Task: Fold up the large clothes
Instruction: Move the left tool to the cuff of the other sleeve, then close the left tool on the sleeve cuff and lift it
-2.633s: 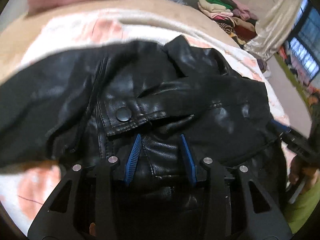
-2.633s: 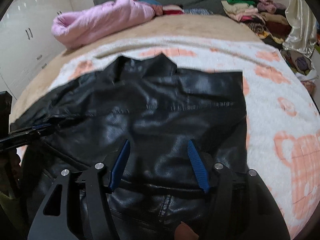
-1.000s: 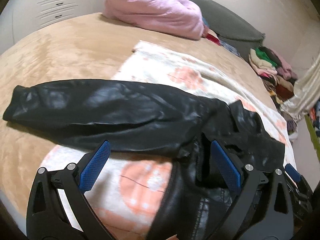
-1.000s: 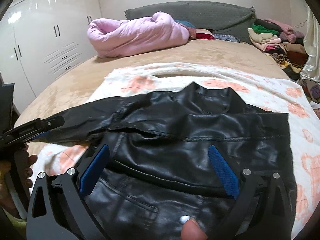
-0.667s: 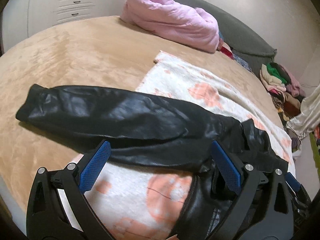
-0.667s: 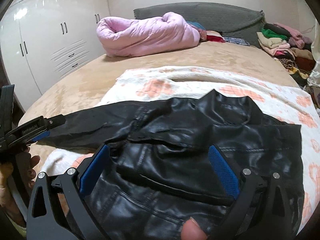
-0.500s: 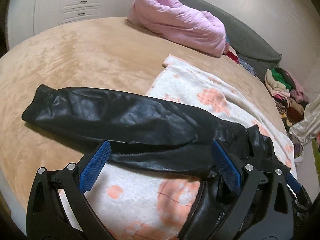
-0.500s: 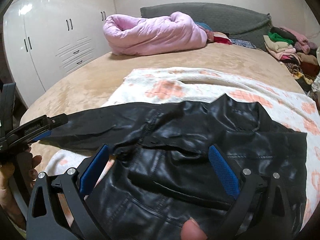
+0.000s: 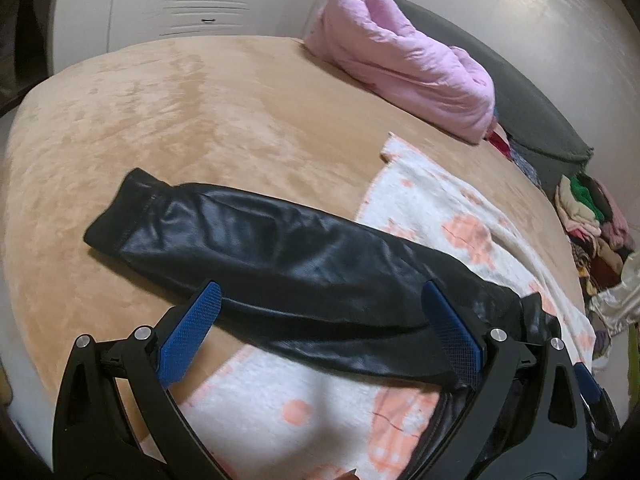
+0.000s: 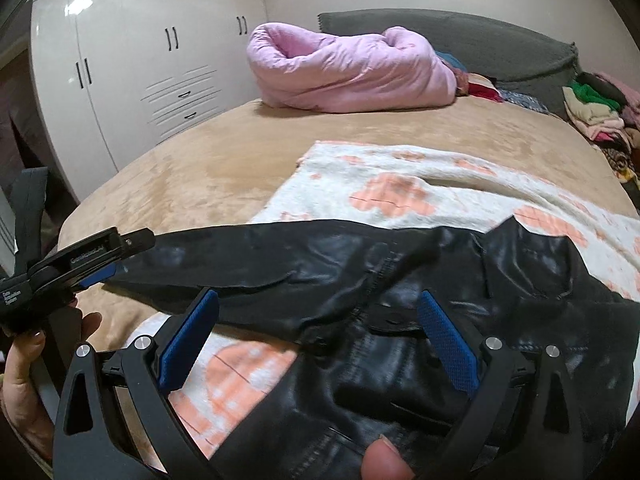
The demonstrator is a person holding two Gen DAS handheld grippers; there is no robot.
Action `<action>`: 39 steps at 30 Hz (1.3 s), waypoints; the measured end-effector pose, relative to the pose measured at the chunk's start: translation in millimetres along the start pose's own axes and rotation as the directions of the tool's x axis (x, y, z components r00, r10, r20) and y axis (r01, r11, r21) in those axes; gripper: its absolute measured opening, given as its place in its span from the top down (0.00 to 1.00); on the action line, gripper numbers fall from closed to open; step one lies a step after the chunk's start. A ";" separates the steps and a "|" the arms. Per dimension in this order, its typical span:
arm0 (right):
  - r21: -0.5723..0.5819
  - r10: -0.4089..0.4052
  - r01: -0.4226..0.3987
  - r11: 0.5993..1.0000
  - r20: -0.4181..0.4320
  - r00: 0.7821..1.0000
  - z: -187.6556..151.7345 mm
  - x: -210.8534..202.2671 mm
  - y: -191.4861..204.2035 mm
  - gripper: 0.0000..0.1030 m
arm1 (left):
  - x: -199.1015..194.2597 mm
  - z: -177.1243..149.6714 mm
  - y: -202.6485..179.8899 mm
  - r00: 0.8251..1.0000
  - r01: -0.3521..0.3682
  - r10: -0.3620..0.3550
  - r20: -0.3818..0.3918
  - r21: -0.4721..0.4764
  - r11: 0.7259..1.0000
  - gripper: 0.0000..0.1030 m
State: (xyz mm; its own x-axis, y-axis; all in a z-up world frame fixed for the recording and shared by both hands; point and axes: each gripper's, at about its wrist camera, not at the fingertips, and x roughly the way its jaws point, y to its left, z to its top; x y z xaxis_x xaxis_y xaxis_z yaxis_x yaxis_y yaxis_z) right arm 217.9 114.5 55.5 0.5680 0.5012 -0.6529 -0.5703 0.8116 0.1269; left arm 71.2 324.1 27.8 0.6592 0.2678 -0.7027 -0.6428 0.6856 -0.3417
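A black leather jacket point(image 10: 460, 320) lies on a white and orange blanket point(image 10: 400, 184) on the bed. Its left sleeve point(image 9: 260, 252) stretches out flat to the left onto the tan bedspread point(image 9: 168, 120), cuff at the far end. My left gripper point(image 9: 320, 332) is open and empty, hovering over the sleeve near its shoulder end; it also shows at the left of the right wrist view point(image 10: 100, 256). My right gripper point(image 10: 316, 340) is open and empty above the jacket's body by the armpit seam.
A rolled pink quilt point(image 10: 352, 68) lies at the head of the bed against a grey headboard point(image 10: 480, 44). A pile of folded clothes point(image 10: 596, 116) sits at the far right. White wardrobes point(image 10: 140, 80) stand to the left.
Both grippers let go of the jacket, opened wide and pulled back. Both views have since swung left, bringing the outstretched sleeve into the middle.
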 end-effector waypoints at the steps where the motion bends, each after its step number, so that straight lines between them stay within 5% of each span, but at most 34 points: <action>1: -0.011 -0.001 0.001 1.000 0.002 1.000 1.0 1.2 4.8 0.04 | 0.0 1.0 2.3 1.000 -0.002 0.002 0.001 -0.006 1.000 0.09; 25: -0.051 0.037 -0.039 0.998 -0.041 0.998 -1.5 25.8 38.8 0.04 | 45.1 12.9 84.8 0.983 -0.166 0.145 -0.109 -0.222 0.961 0.09; 35: -0.044 0.032 -0.034 0.998 -0.053 0.998 -12.3 17.7 29.5 0.04 | 67.0 7.5 99.1 0.990 -0.102 0.070 -0.122 -0.278 0.955 0.09; 38: -0.032 0.025 -0.026 0.999 -0.048 0.999 -16.4 10.5 22.2 0.04 | 62.5 10.1 93.5 0.995 -0.081 0.064 -0.075 -0.251 0.964 0.25; 39: -0.020 0.019 -0.020 1.000 -0.044 0.999 -18.2 7.4 18.0 0.04 | 61.9 10.3 91.8 0.996 -0.075 0.060 -0.067 -0.244 0.967 0.37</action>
State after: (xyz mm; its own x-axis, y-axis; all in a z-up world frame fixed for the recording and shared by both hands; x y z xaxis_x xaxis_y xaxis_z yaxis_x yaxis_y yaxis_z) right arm 201.0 127.3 39.3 0.5299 0.5029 -0.6828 -0.5936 0.7950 0.1249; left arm 57.0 410.6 -40.7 0.5914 0.2623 -0.7625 -0.7662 0.4775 -0.4300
